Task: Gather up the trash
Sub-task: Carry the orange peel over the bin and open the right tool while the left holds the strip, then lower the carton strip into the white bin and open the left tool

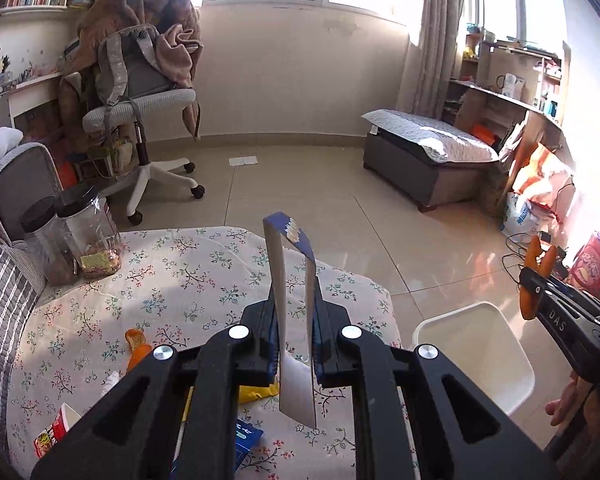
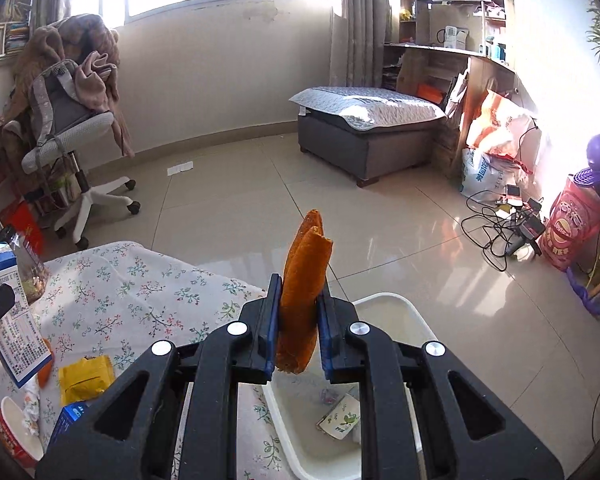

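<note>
My left gripper (image 1: 296,300) is shut on a flattened blue and white carton (image 1: 290,276), held upright above the floral table (image 1: 172,276). The carton also shows at the left edge of the right wrist view (image 2: 8,312). My right gripper (image 2: 298,300) is shut on an orange peel (image 2: 302,284), held above the white trash bin (image 2: 384,304), which has a few scraps inside. In the left wrist view the right gripper (image 1: 536,276) with the peel (image 1: 534,256) is just right of the bin (image 1: 480,352). On the table lie a yellow wrapper (image 2: 86,376), a paper cup (image 2: 14,432), a blue packet (image 1: 248,440) and an orange peel piece (image 1: 138,350).
Two plastic jars (image 1: 76,236) stand at the table's far left. A grey swivel chair (image 1: 140,112) with a backpack and blanket stands beyond. A grey ottoman (image 2: 364,128), bags and tangled cables (image 2: 496,224) are on the tiled floor to the right.
</note>
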### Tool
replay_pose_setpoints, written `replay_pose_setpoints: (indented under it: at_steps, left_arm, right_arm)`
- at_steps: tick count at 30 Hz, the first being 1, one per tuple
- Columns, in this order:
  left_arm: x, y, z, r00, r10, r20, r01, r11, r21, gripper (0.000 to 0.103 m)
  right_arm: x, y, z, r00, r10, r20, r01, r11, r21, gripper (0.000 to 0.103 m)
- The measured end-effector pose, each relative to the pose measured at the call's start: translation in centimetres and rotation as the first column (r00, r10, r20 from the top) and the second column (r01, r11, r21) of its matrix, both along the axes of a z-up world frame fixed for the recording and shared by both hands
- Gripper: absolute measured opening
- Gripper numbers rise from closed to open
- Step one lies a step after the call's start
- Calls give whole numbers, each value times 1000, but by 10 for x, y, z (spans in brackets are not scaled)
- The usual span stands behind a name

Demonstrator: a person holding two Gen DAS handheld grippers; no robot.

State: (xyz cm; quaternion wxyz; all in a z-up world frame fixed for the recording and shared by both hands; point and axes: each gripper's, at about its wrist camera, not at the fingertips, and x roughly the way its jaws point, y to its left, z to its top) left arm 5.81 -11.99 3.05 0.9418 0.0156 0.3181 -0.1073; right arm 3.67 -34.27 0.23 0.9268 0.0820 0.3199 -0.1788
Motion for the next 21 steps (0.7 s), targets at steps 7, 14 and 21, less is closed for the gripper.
replay_pose_setpoints:
  at_steps: [7,14,21]
  left_arm:
    - [3,-58,-9,995,-97,-35,97,995,0,13]
    - [7,-121,-18,975,-199,-100,195,980,-44,15]
    - [3,-174,-28,950,-280,-136,277,960,-44,16]
  right_arm:
    - [-21,-57,-12,990,-140,-17,141,987,78,63]
    - [-51,-93,-4,949,-313,49,308,948,76,95]
    - [-62,-116,-3,914,-403,40,402,915,22,96]
